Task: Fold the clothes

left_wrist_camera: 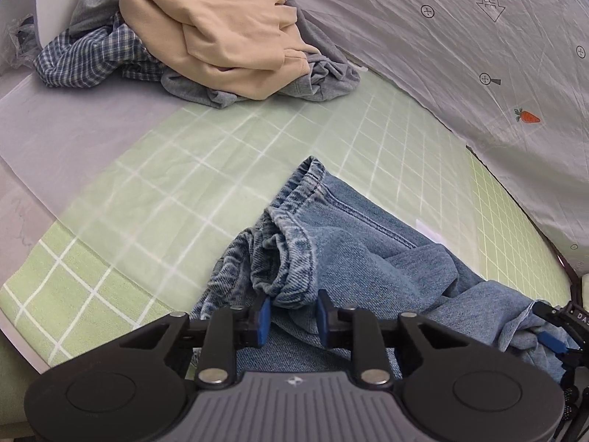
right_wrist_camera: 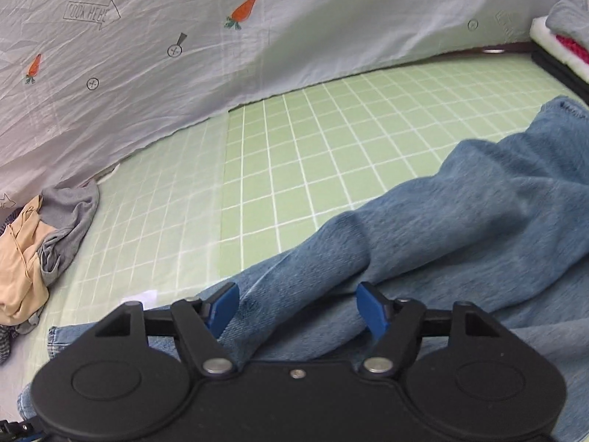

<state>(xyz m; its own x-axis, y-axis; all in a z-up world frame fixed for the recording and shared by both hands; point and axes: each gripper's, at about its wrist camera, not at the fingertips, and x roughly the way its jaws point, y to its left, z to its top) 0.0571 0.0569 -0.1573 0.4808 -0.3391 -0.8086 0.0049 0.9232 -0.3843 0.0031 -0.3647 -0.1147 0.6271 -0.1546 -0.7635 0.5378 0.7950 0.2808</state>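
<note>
Left view only: the jeans' bunched hem or waistband end (left_wrist_camera: 294,228), a blue checked shirt (left_wrist_camera: 84,59) in the clothes pile, and the right tool's tip at the far right edge.
Right view only: a long denim leg (right_wrist_camera: 460,199) running up to the right, and a stack of white and red items (right_wrist_camera: 563,44) at the far right corner.
Jeans: lying crumpled on the green grid mat (right_wrist_camera: 313,140) covering the counter, near its front edge, well apart from the pile.
Left tool (left_wrist_camera: 293,316): jaws partly open, blue pads either side of a denim fold; whether the pads touch the cloth cannot be told.
Right tool (right_wrist_camera: 298,309): jaws wide open, straddling a raised ridge of denim; nothing is clamped.
Clothes pile: a cream garment (left_wrist_camera: 221,25) lies on top of a grey garment (left_wrist_camera: 324,73) and the checked shirt, at the far left of the counter.
Backdrop: a pale sheet (right_wrist_camera: 184,55) printed with carrots, arrows and small circles hangs behind the mat.
Obstruction: each tool's black body fills the lower part of its own view and hides the denim beneath it.
</note>
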